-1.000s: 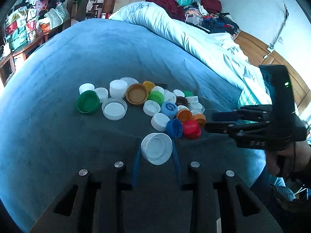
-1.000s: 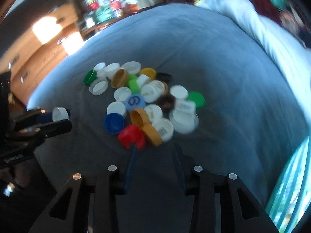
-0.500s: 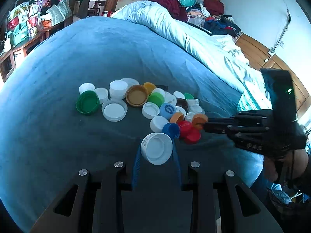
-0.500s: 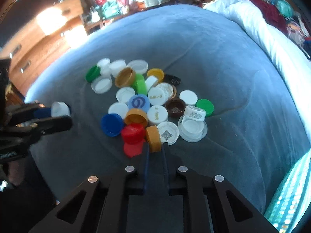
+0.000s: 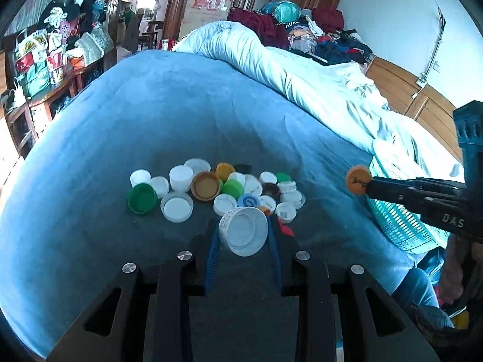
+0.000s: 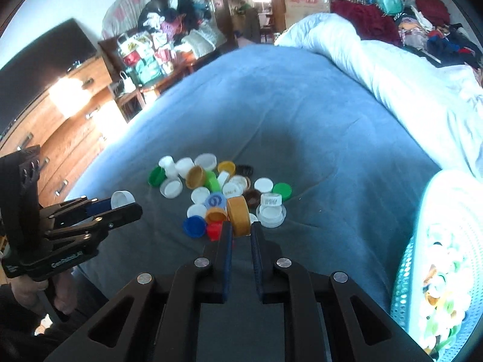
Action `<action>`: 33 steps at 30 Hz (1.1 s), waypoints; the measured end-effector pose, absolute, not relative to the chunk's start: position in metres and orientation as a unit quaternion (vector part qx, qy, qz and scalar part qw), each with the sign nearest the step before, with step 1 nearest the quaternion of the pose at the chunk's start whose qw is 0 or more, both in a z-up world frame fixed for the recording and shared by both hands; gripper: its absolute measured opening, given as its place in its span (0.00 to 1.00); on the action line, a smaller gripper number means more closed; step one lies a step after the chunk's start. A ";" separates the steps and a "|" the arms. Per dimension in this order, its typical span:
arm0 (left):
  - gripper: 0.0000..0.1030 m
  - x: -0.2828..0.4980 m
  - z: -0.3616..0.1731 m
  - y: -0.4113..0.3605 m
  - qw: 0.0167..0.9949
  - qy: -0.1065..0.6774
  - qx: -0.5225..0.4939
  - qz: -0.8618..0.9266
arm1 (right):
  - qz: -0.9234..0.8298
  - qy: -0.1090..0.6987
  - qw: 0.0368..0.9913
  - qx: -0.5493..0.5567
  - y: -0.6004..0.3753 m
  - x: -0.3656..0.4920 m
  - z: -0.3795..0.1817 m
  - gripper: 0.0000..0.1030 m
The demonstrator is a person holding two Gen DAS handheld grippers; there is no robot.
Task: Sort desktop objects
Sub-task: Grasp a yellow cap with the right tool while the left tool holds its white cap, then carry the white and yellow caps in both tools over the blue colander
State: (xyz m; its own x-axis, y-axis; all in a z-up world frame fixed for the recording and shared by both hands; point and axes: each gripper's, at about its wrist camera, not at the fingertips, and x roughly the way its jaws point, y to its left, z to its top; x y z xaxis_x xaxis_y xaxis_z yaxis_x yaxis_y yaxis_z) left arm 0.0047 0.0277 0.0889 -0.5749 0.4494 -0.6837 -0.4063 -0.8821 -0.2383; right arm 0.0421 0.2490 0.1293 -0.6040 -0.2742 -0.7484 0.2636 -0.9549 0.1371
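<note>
Both views are taken from close above the bed, angled downward along each gripper's fingers toward the far wall. The pile of caps (image 5: pixel 217 190) is shared by both, seen from the left in one, from the right in the other (image 6: pixel 223 193); each opposite gripper is caught at frame edge.

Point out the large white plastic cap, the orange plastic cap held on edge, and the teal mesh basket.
Large white plastic cap (image 5: pixel 243 231): left wrist view, hollow inside.
Orange plastic cap (image 6: pixel 238 216): right wrist view, ribbed side wall.
Teal mesh basket (image 5: pixel 398 220): left wrist view, perforated wall.
</note>
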 end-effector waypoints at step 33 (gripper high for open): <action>0.24 0.013 0.153 0.065 0.247 -0.024 -0.378 0.892 | -0.930 -0.034 0.094 0.354 0.300 0.087 0.196 0.13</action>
State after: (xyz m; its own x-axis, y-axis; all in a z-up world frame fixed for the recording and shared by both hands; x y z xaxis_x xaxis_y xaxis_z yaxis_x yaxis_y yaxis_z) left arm 0.0128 0.0648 0.1533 -0.5913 0.4588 -0.6632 -0.4227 -0.8767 -0.2296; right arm 0.0867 0.3003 0.1957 -0.7318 -0.1989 -0.6519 0.1514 -0.9800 0.1291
